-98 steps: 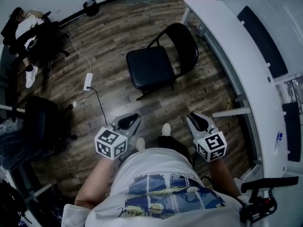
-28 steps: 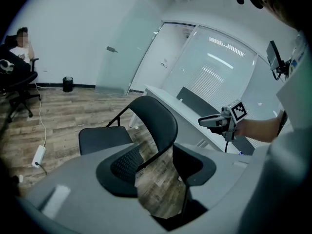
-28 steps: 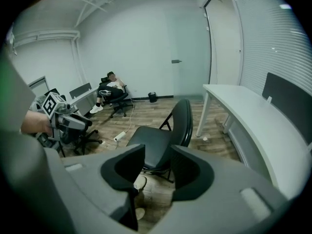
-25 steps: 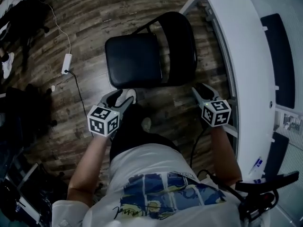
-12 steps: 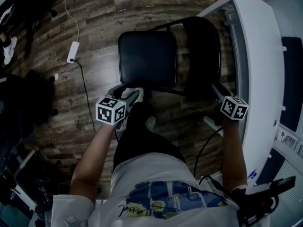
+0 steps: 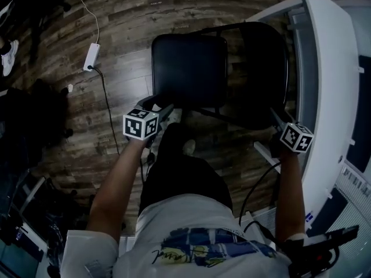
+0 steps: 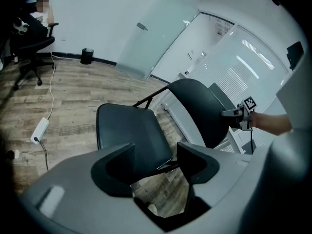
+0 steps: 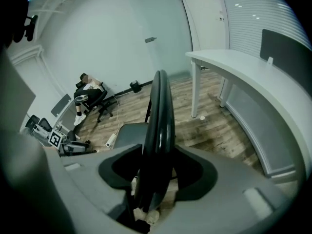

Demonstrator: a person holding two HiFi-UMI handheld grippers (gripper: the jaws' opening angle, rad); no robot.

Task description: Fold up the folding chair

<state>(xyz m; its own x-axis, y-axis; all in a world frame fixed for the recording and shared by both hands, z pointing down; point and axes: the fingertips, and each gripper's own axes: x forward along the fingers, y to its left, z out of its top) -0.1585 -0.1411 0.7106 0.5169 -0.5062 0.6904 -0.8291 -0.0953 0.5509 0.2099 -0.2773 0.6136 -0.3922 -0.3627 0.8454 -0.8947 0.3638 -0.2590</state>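
Person: a white printed T-shirt (image 6: 197,242) and dark trousers (image 6: 179,175) fill the near edge of the head view, with one pale shoe (image 6: 188,147) at their far end.
Left gripper (image 6: 162,106): released. Its jaws have just been opening and stand apart at the near left corner of the seat. The seat's edge shows in the gap, and no pad presses on it.
Right gripper (image 6: 273,116): released. Its jaws have just been opening and stand wide. The thin rim of the backrest runs edge-on between them, unclamped.
Black metal folding chair (image 6: 191,68): it stands unfolded on the floor straight ahead of the person. The padded seat (image 7: 126,130) is level and the curved backrest (image 6: 258,68) is on the right.
Brown wood-plank floor (image 6: 116,16): it lies under everything.
White power strip (image 6: 91,57): it lies with its cable on the floor, left of the chair and well apart from it.
Long white curved desk (image 6: 330,68): it runs along the right, just beside the backrest.
Far wall: in the right gripper view a seated person (image 8: 90,94) is on an office chair there.
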